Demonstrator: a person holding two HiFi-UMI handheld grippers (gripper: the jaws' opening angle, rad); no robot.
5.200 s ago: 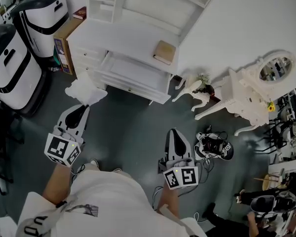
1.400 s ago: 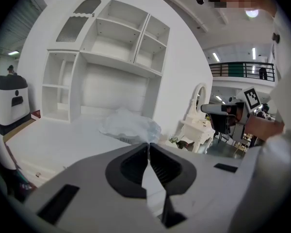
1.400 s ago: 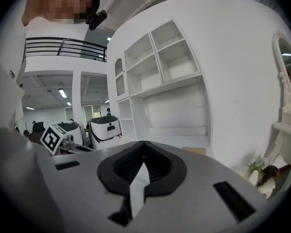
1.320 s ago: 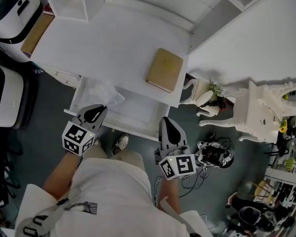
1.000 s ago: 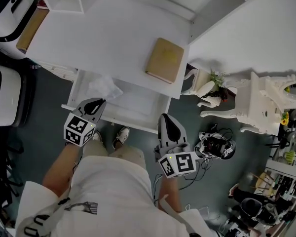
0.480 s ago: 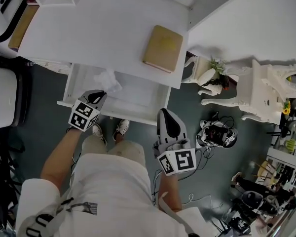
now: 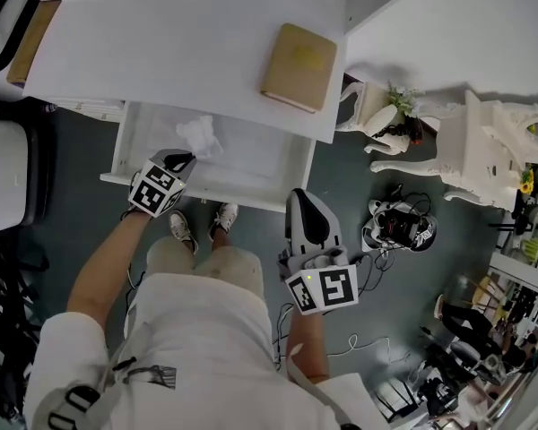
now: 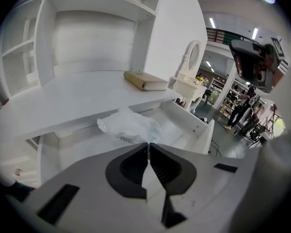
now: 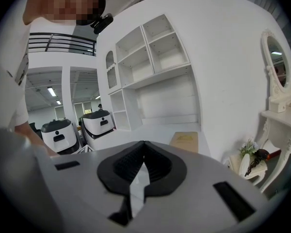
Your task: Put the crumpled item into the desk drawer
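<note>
At the white desk (image 7: pixel 179 52), the crumpled translucent white wrapper (image 7: pixel 200 135) is seen pinched by an edge in the closed jaws of the left gripper (image 7: pixel 186 158) over the open white drawer (image 7: pixel 206 191), so only release and shutting are judged left; the right gripper (image 7: pixel 303 197) is held shut, empty.

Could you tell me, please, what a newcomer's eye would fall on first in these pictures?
The left gripper is shut on a crumpled plastic item, holding it over the open drawer of the white desk. A tan book lies on the desktop farther right. The right gripper hangs shut and empty just in front of the drawer's right end.
</note>
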